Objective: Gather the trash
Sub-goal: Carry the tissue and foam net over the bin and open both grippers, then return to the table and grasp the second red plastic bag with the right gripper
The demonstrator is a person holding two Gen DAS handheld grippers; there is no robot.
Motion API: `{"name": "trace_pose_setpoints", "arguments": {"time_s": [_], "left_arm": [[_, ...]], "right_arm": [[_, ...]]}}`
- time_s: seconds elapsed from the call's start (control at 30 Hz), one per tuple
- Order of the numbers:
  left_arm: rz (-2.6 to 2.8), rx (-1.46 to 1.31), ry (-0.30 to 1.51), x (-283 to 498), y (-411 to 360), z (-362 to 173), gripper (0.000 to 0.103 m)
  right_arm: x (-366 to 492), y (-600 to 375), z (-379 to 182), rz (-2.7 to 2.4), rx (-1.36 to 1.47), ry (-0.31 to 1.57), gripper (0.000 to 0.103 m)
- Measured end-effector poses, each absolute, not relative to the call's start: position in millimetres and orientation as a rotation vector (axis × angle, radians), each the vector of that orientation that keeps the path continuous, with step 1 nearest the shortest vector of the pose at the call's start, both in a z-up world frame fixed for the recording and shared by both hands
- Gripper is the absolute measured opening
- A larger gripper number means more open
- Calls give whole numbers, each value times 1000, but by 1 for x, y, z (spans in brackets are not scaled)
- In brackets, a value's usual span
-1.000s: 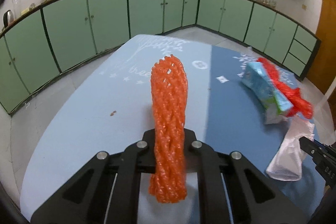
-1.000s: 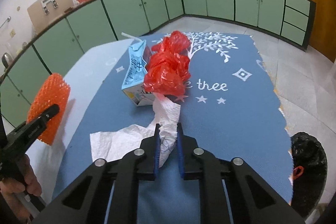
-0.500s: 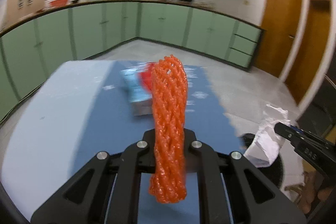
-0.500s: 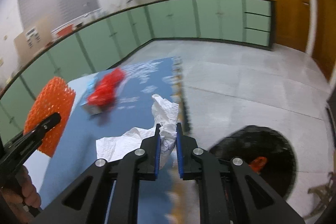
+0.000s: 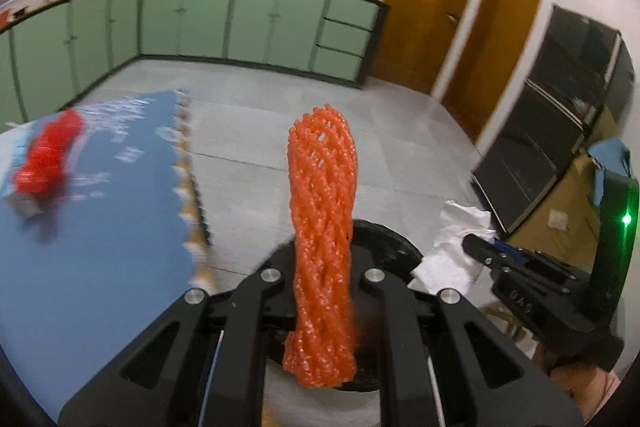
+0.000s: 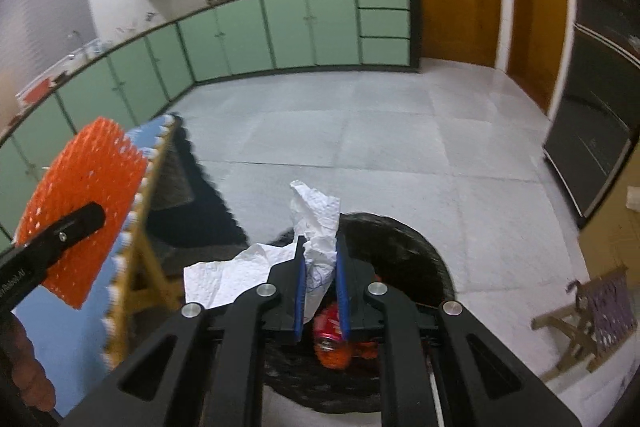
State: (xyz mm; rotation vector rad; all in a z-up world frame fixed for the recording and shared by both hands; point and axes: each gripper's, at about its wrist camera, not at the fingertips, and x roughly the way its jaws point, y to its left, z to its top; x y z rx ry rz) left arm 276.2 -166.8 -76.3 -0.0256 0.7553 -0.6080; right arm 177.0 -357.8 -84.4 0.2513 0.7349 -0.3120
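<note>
Left gripper [image 5: 322, 283]: we have it clenched on the orange foam net [image 5: 322, 227], which stands upright between the fingers and pokes out both above and below them.

Right gripper [image 6: 322, 291]: we have its blue-padded fingers [image 6: 301, 291] pinched on the crumpled white paper towel [image 6: 316, 227]; a loose flap of the towel hangs out to the left of the fingers.

Trash bin [image 6: 404, 259]: lined with a black bag, it sits on the floor directly under both our grippers. In the right wrist view the towel hangs over its opening; in the left wrist view the net's lower end hangs over its dark interior.

Inside the bin: we see a red-and-orange can [image 6: 332, 339] lying at the bottom, just beneath the right fingers.

Table [image 5: 100, 267]: covered in a blue cloth, it stands to our left, beside the bin, with its scalloped edge toward it.

On the table: a red plastic bag [image 5: 50, 159] lies there, blurred, well apart from the bin.

Floor [image 6: 380, 147]: pale grey tiles stretch beyond the bin.

Far wall: green cabinets [image 6: 280, 27] run along it, with wooden doors [image 5: 432, 11] to the right.
</note>
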Motion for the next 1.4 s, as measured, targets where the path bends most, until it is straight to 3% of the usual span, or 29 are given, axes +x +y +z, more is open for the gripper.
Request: {"name": "trace_pose_setpoints", "arguments": {"time_s": [0.37,0.63,0.67,0.8,1.03,1.4], "left_arm": [[-685,88,813,293,-252,-122,11],[-707,122,841,299,-268,-130,43],[-709,116,832,298,-266,-126,48],[-708,84,789,296,-256,-111,75],[-685,0,716,294,-209,-70,75],[-188,-12,526,302,6,-17,80]], "right_arm": [[169,-412,-134,-389,268,800,13],[162,-430,-149,-409,297,831,28],[161,-432,-149,-408,304,827,34],[157,-436,-143,-415,320,806,40],[159,-421,-112,-395,313,751,40],[236,-282,-36,-122,204,622,74]]}}
